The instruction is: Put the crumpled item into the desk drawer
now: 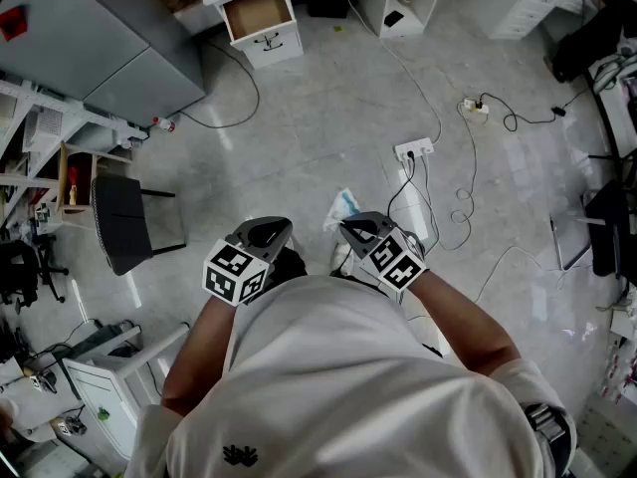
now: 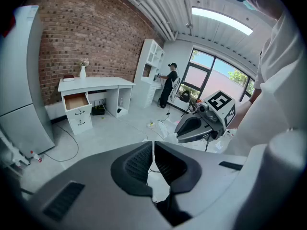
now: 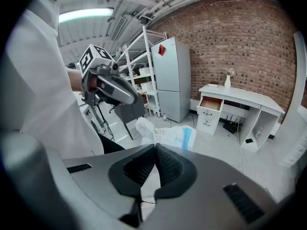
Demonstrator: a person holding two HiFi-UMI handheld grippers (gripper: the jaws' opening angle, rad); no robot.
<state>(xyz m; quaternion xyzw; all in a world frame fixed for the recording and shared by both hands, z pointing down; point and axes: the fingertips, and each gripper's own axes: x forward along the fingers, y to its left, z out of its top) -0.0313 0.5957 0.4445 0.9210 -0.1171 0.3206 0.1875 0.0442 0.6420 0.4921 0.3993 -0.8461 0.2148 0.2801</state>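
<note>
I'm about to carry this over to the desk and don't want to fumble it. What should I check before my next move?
1. Crumpled item held: ok. The right gripper has its fingers shut on it.
2. Desk drawer open: ok. It is pulled out and its inside looks bare.
3. Left gripper free: ok. It is shut with nothing between its fingers.
4. Floor ahead: not ok. A power strip and its leads lie toward the desk, so step round them.
5. Firmness of the grip: cannot tell.
</note>
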